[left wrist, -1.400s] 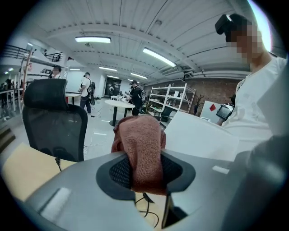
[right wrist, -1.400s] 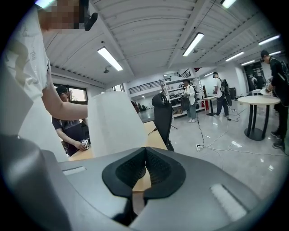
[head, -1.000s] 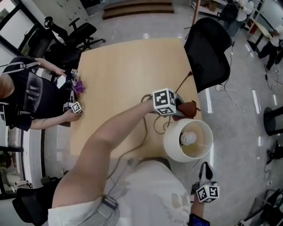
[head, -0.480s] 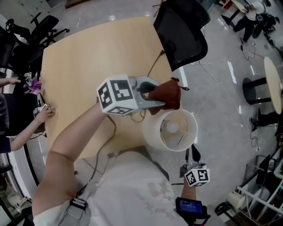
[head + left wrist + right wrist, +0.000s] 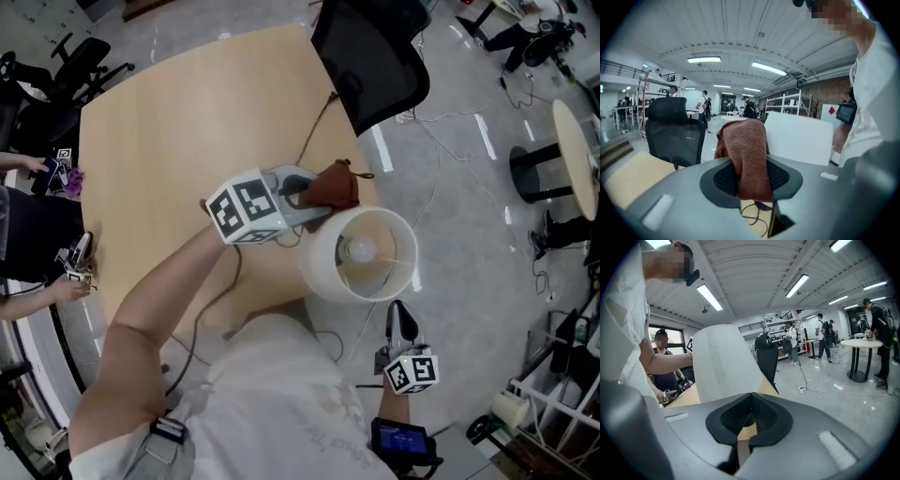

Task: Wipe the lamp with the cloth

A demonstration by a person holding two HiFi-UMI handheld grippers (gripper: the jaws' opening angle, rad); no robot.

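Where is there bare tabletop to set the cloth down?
The table is bare across its middle and far half, between the black chair and the other person's hand at the left edge. Crowded: the near right corner, with lamp, a cable and the left claw gripping the cloth.

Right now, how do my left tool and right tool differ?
The left tool is shut on the brown cloth; the right tool is shut on nothing. In the head view the left tool is over the table at the lamp's far side; the right tool is at its near side, past the table's edge. Both carry a marker cube and face the lamp.
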